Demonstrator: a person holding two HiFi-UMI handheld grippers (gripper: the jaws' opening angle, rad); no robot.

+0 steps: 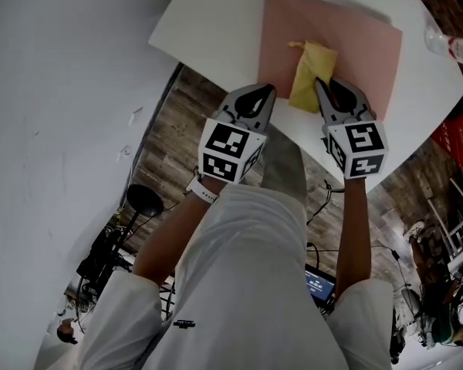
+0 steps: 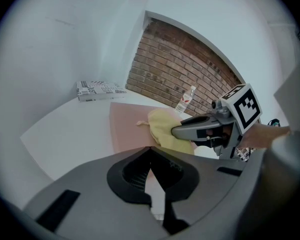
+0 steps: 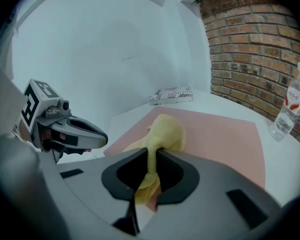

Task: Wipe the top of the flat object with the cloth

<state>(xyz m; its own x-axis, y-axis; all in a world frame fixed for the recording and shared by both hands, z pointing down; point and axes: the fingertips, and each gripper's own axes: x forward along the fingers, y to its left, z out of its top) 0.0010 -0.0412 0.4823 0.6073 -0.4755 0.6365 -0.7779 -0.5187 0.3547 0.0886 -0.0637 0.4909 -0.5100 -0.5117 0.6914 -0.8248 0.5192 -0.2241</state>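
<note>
A pink flat mat (image 1: 355, 37) lies on the white table (image 1: 208, 14). A yellow cloth (image 1: 312, 74) rests crumpled on the mat's near side. My right gripper (image 1: 321, 85) is shut on the cloth's near end; in the right gripper view the yellow cloth (image 3: 167, 129) runs up from between the jaws (image 3: 152, 156) over the mat (image 3: 225, 134). My left gripper (image 1: 268, 91) hovers at the mat's near left edge, shut with nothing in it. The left gripper view has its closed jaws (image 2: 151, 159) over the mat (image 2: 127, 126), with the cloth (image 2: 162, 126) and right gripper (image 2: 177, 131) to the right.
A clear water bottle (image 1: 451, 46) stands at the table's far right, past the mat. A printed flat box (image 2: 97, 90) lies at the table's far side by the wall. The table's near edge runs just under both grippers; a brick wall (image 3: 250, 44) is behind.
</note>
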